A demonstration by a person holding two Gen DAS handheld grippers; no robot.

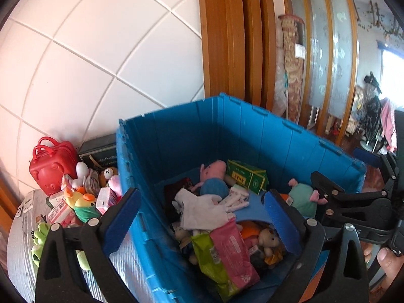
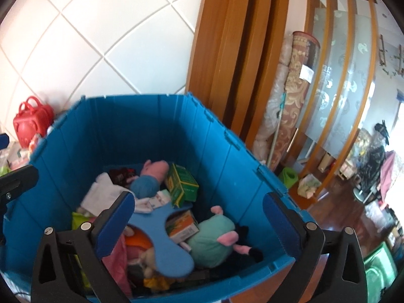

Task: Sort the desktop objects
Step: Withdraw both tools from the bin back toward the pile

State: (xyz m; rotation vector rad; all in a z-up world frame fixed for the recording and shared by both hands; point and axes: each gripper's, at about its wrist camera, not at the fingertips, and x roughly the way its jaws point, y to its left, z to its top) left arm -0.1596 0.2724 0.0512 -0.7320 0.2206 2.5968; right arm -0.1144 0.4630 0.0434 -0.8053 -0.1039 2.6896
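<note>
blue crate (image 2: 222, 151): holds sorted plush toys, green box (image 2: 183, 185), flat blue piece (image 2: 161, 229) lying on top, likely just dropped | right gripper (image 2: 199, 227) and left gripper (image 1: 202, 217): both spread wide, empty, above crate | unsorted toys (image 1: 75, 202) beside crate | box print unreadable

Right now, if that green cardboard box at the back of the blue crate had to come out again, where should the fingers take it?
Grip the green cardboard box across its two flat side faces, coming from above. It lies tilted among the toys with its top corner raised and clear; the pink-headed plush pig crowds its left side, so a sideways approach looks blocked.
</note>
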